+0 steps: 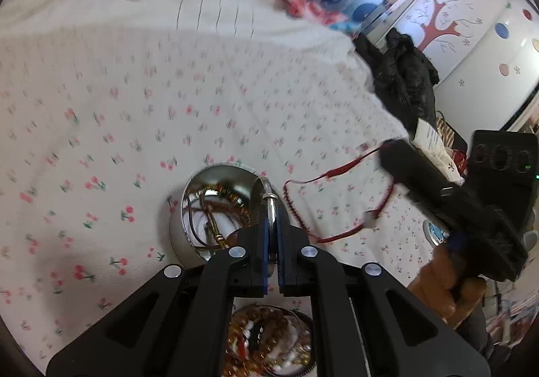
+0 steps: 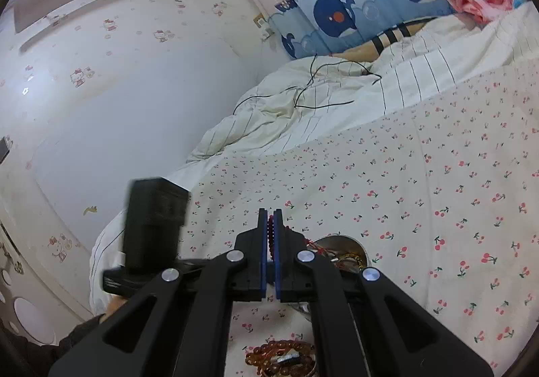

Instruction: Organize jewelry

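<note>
Jewelry is split between grippers: a stiff, light silver bangle is clamped in the left gripper over the steel bowl; a limp red bead string, seemingly unbroken, is pinched in the right gripper above the bedsheet, best gripped mid-strand.

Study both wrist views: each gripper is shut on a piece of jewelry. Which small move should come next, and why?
Probably carry the left gripper a little toward the steel bowl and let go there. It is shut on a silver bangle beside the rim, and the bowl already holds jewelry. The right gripper pinches the red bead string, which hangs clear.
</note>
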Tool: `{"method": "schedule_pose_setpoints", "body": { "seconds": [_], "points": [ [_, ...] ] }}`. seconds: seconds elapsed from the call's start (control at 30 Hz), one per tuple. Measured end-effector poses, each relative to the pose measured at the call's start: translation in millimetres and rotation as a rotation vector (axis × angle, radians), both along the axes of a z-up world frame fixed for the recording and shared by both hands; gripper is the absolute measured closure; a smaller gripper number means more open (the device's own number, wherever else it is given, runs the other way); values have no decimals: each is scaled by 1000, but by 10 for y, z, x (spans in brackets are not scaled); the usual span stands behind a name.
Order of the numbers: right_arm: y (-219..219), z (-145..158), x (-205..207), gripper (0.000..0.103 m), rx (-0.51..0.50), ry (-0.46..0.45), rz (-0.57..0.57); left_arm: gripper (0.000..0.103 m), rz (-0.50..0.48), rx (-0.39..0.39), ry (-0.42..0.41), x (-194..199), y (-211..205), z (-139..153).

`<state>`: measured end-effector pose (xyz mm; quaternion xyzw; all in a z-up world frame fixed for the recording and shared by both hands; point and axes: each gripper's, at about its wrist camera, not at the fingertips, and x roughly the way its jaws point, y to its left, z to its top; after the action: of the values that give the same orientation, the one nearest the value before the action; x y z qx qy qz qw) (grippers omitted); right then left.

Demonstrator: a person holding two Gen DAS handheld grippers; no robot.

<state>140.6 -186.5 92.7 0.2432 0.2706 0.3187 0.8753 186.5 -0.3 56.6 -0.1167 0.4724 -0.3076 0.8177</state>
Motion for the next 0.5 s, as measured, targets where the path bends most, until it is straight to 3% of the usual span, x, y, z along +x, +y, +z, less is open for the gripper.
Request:
{"method": "schedule_pose_setpoints", "body": {
  "seconds": [0.13,0.2,0.33,0.37,0.43,0.5],
  "points": [
    [41,-112,132,99,7,39,4,94,48,158,19,70,-103,-171],
    [72,-170,189,99,14,59,11,80,55,233,-1,16,-137,-118],
    [152,-353,322,99,40,129,29,46,70,295,-56,-119,-116,72],
    [178,-390,342,99,26,143,27,43,72,296,-65,-146,-98,106],
    [238,-462,369,99,-31,168,12,40,55,213,-37,-164,-6,173],
    [325,-537,384,99,-138,189,-13,34,96,226,-61,-175,91,228]
  ]
}}
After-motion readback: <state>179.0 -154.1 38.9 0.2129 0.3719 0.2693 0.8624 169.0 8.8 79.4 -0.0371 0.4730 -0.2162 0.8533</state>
